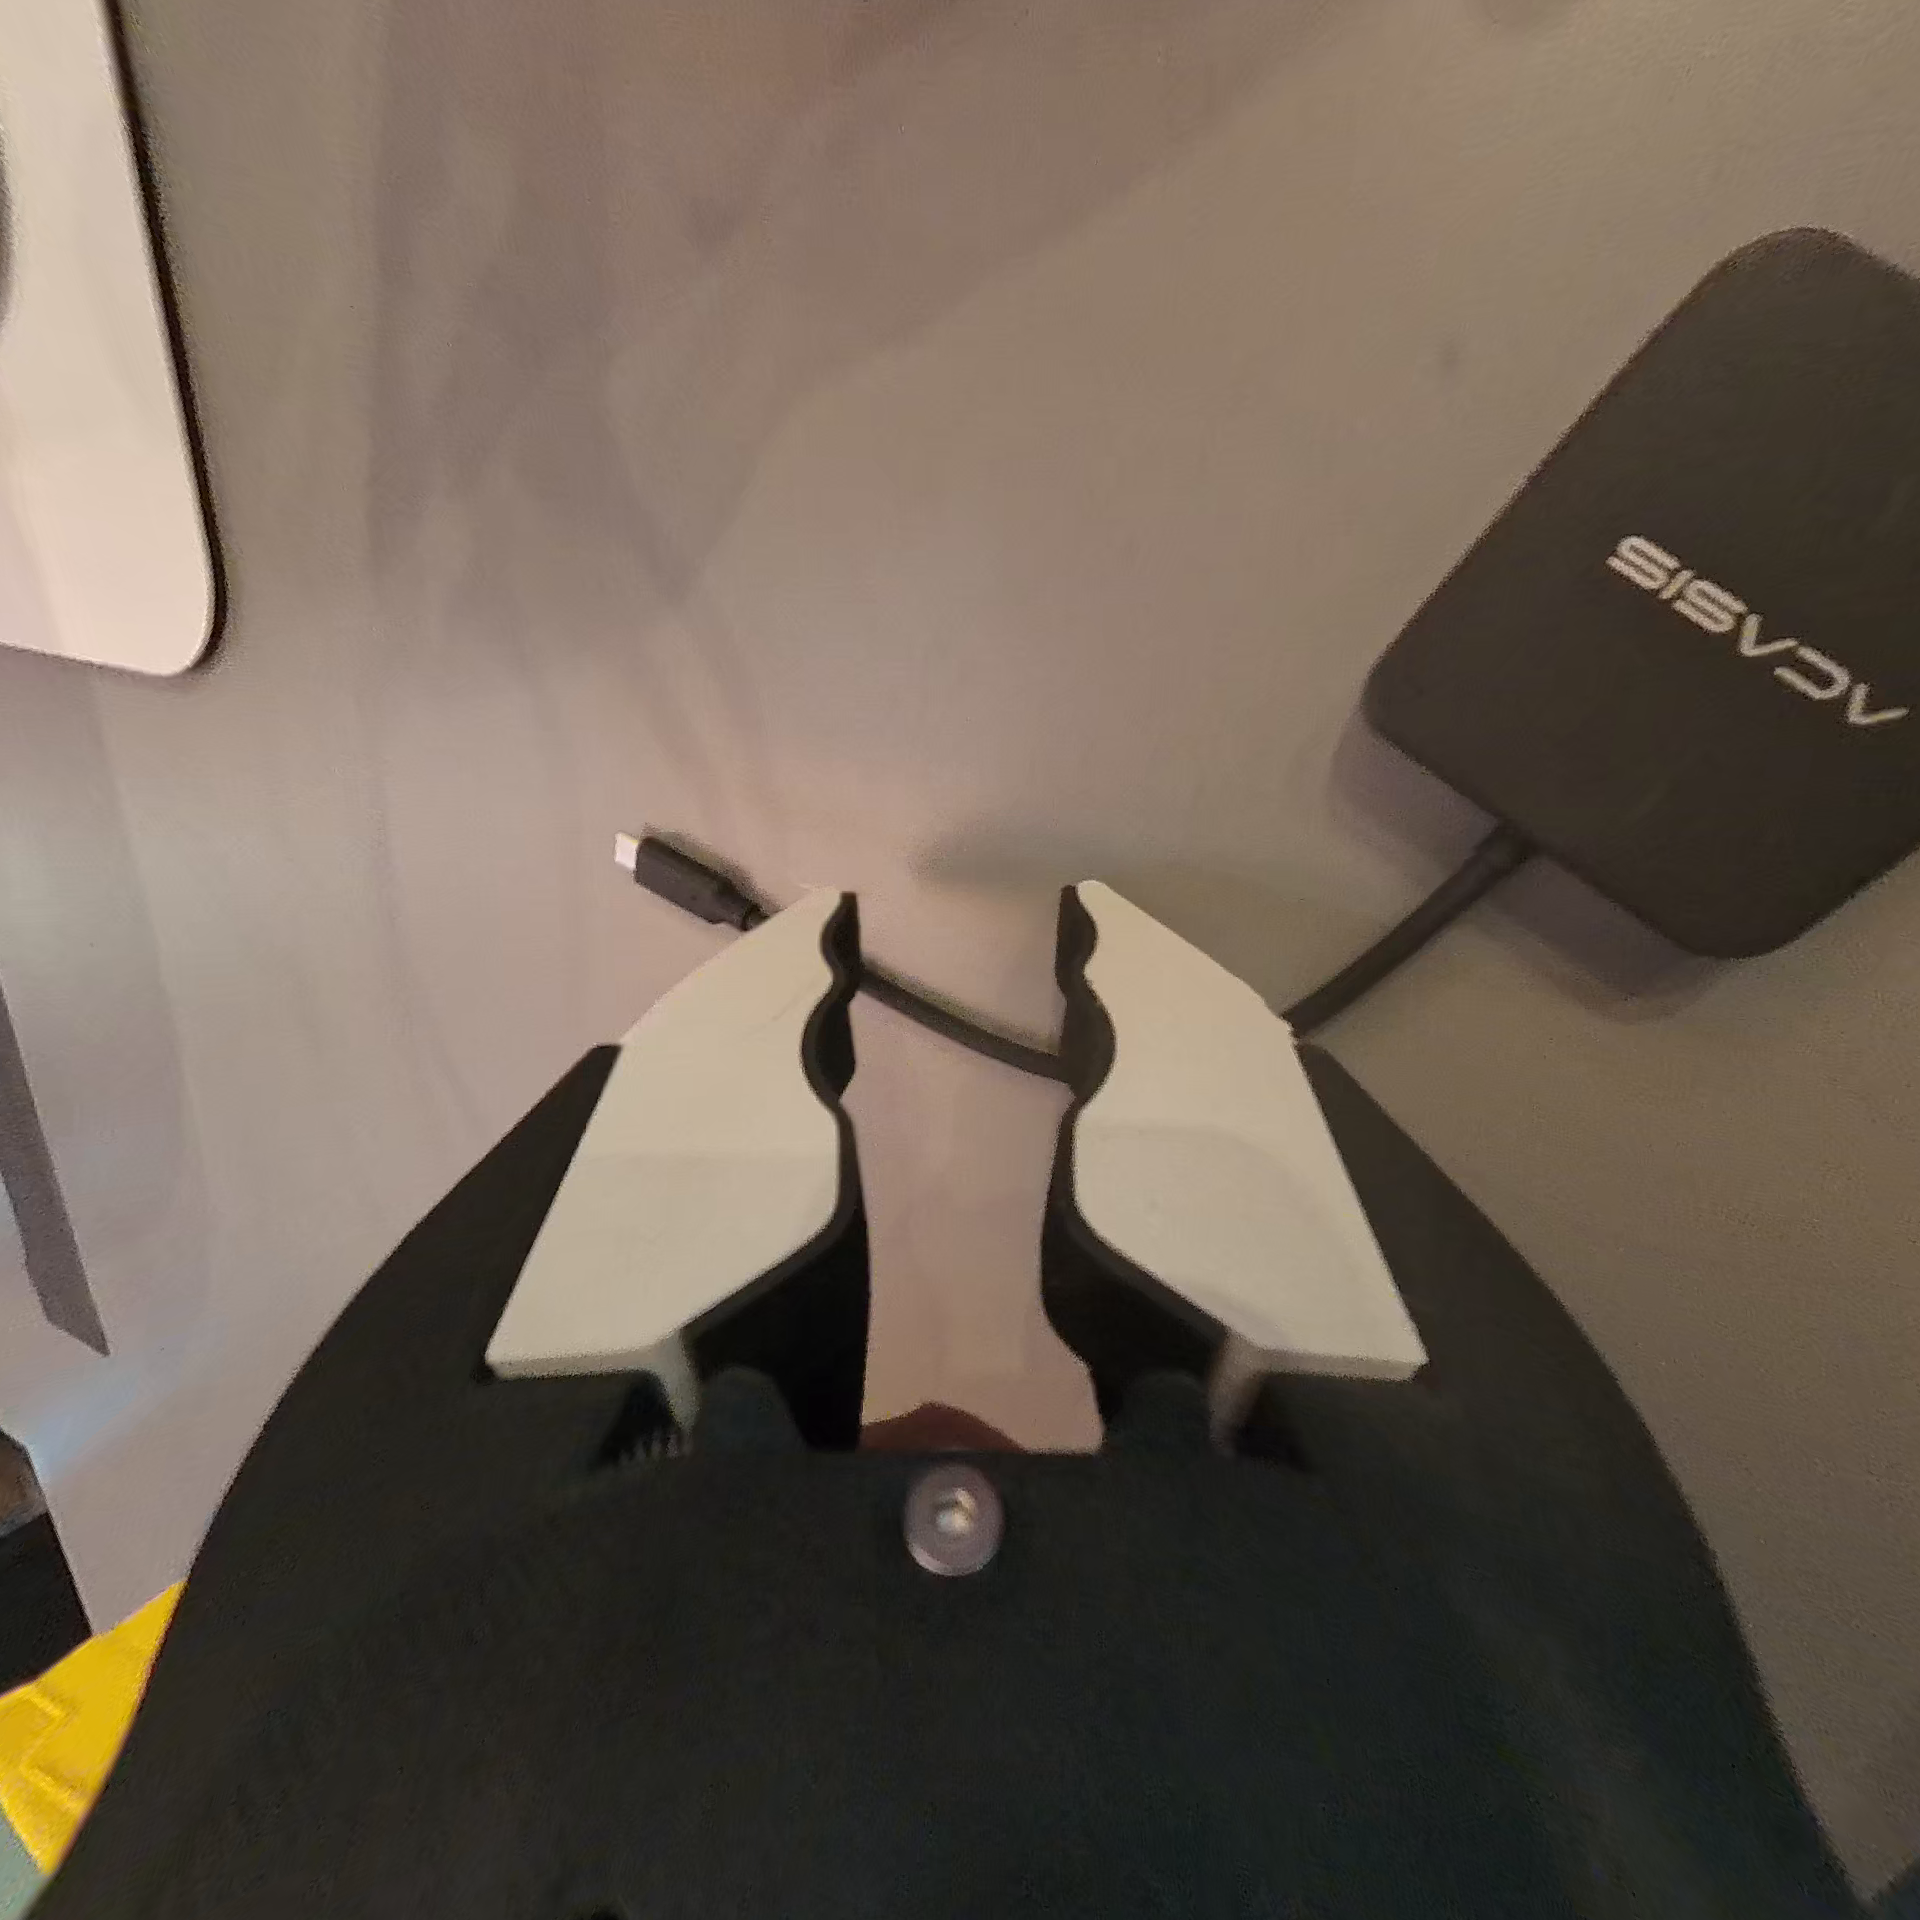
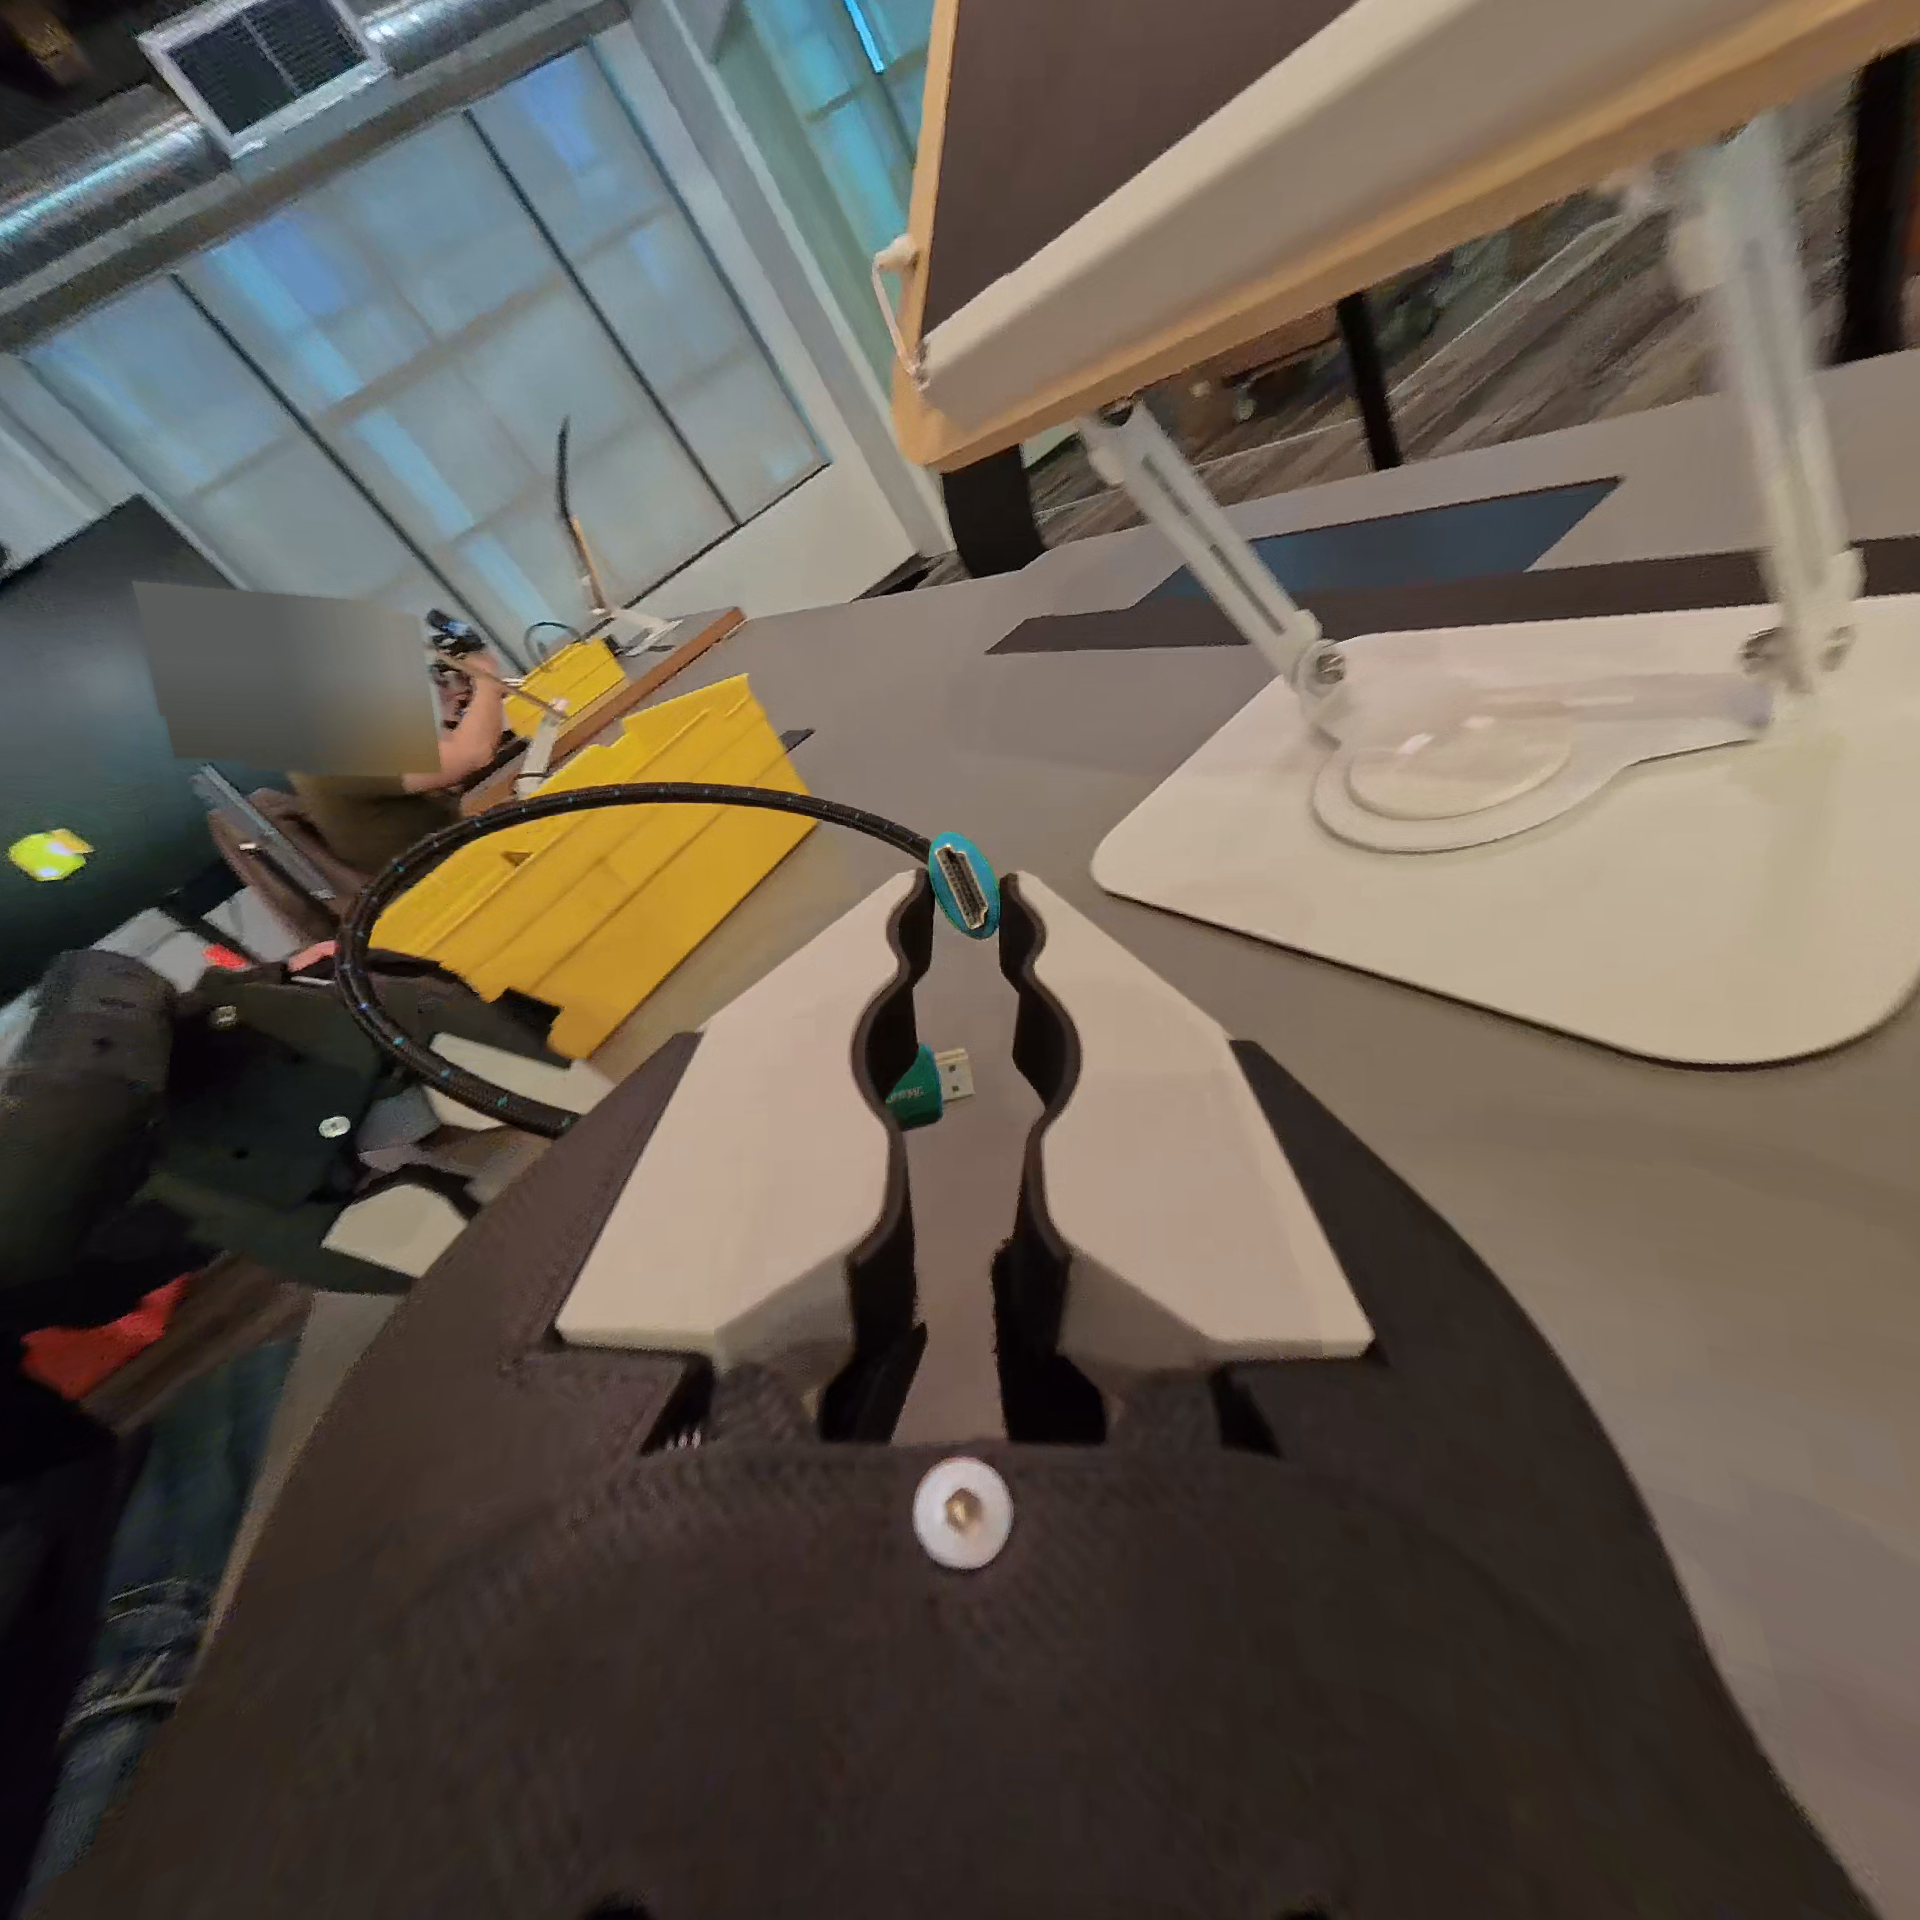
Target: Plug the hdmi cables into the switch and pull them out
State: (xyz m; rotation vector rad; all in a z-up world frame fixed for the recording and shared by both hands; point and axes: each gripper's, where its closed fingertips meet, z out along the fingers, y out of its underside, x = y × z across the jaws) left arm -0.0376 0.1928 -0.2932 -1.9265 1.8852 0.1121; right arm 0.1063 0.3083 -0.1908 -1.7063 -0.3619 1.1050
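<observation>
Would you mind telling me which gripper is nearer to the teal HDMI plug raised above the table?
Right. The right gripper has the teal HDMI plug between its fingertips. The left gripper is elsewhere, over the black switch's thin cable.

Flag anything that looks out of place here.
Nothing looks damaged. Oddest: the right gripper holds one teal HDMI plug in the air, while the other plug lies loose on the table.
</observation>
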